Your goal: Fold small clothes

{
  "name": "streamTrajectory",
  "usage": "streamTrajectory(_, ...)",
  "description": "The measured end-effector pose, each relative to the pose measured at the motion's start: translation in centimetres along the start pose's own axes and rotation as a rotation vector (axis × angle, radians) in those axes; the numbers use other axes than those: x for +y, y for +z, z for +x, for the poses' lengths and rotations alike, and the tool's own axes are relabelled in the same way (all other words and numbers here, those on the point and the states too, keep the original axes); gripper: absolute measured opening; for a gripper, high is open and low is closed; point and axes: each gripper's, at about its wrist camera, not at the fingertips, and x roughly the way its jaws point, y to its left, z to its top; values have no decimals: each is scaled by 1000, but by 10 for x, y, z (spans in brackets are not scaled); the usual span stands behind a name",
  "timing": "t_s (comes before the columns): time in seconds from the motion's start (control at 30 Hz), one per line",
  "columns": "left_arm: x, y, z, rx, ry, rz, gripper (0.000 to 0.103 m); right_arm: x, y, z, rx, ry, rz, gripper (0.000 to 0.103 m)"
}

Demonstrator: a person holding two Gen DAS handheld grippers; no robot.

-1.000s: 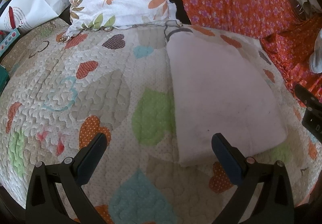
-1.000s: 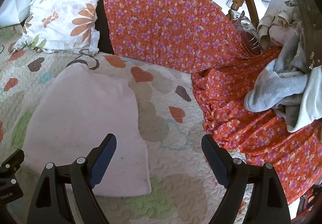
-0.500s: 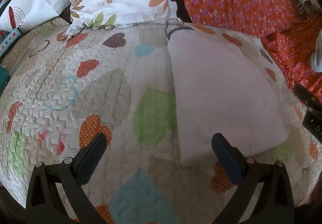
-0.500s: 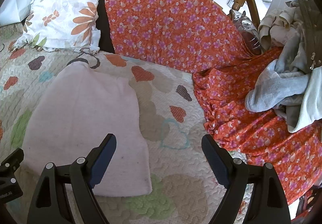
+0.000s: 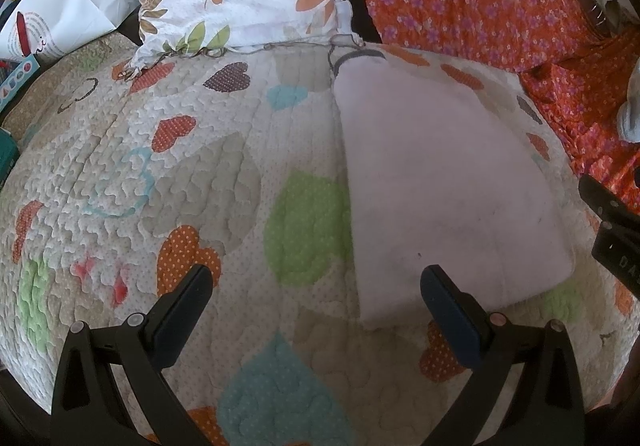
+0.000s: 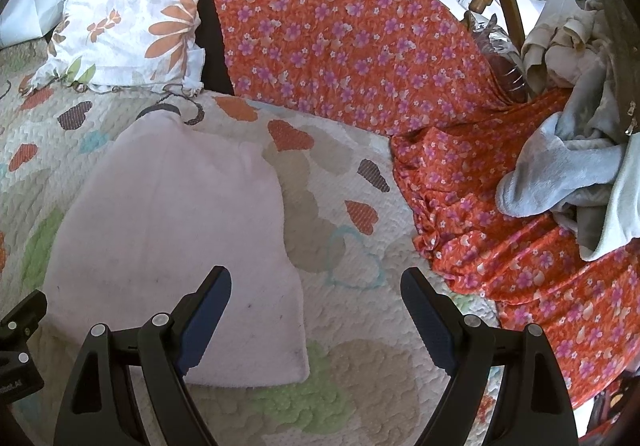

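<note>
Both tongs, left (image 5: 316,286) and right (image 6: 316,290), gape empty above the quilt (image 5: 160,181); pale folded cloth (image 5: 436,181) lies flat, orange sheet (image 6: 500,246) bordering.

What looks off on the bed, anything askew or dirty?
The folded pink cloth lies flat but tapers toward the floral pillow, and small dark specks mark its near end. Unfolded grey clothes are heaped on the orange sheet.

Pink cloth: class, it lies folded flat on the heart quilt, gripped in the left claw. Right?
Not quite. The pink cloth does lie folded flat on the heart quilt, but the left claw is open and holds nothing, as the left wrist view shows.
</note>
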Motion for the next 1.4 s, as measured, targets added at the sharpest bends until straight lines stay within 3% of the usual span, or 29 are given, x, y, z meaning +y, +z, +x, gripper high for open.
streamTrajectory(0.47, -1, 0, 0, -4, -5, -2, 103, 5, -3, 8, 21, 8, -22, 90)
streamTrajectory(0.83, -3, 0, -5, -10, -16, 16, 103, 7, -7, 28, 97, 54, -7, 91)
streamTrajectory(1.4, -2, -1, -3, 12, -32, 13, 103, 18, -9, 30, 101, 74, -31, 91)
